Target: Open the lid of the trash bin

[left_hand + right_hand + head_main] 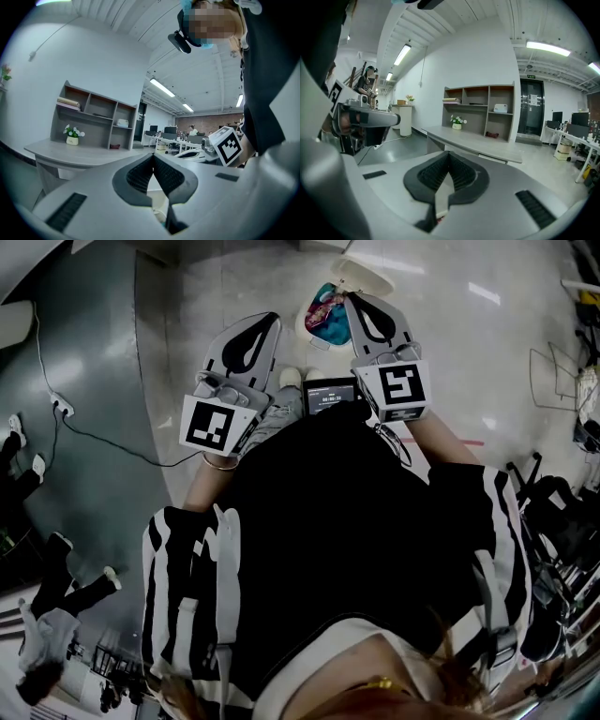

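Note:
In the head view the small white trash bin [309, 324] stands on the floor straight ahead, with colourful rubbish showing inside. Its white lid [367, 277] is tipped up and back behind the opening. My left gripper [267, 322] hovers just left of the bin, jaws closed together and empty. My right gripper [351, 300] is over the bin's right side near the lid, also shut on nothing. Both gripper views face out into the room, each with the pads meeting at the tip: left gripper [153, 155], right gripper [449, 153]. Neither shows the bin clearly.
A small screen device [330, 395] hangs at the person's chest between the grippers. A cable [103, 442] and a power strip [61, 407] lie on the grey floor at left. Chairs and racks [553, 502] crowd the right. A grey desk [478, 145] and shelf unit [480, 110] stand ahead.

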`<action>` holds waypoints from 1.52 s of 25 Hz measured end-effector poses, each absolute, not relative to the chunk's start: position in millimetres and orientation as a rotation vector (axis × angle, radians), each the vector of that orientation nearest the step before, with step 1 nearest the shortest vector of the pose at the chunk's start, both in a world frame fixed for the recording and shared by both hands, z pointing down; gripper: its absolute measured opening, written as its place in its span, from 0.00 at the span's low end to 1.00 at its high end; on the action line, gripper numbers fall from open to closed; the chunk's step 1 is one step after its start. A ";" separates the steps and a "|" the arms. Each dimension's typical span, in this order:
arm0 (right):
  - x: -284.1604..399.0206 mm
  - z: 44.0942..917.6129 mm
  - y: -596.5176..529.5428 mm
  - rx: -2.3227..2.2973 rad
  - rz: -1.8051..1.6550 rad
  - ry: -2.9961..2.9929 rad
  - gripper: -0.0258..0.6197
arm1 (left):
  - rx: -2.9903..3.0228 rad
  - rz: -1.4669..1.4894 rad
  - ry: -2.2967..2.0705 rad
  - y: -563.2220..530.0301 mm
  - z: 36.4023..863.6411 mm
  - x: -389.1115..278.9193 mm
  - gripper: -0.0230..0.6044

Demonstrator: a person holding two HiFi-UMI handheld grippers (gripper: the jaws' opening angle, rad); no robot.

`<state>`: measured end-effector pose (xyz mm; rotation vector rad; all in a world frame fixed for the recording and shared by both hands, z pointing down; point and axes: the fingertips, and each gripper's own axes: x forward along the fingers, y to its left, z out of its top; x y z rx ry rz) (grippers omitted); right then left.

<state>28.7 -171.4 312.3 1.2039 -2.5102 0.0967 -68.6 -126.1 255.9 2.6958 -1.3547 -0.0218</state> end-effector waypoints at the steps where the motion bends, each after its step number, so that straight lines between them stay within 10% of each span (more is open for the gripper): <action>1: 28.5 310.1 -169.3 1.204 0.104 -2.521 0.05 | 2.695 -0.017 -1.352 -125.5 256.2 -68.4 0.04; 38: 28.4 266.2 -133.4 1.230 0.144 -2.718 0.05 | 2.726 -0.024 -1.331 -108.7 246.7 -56.7 0.04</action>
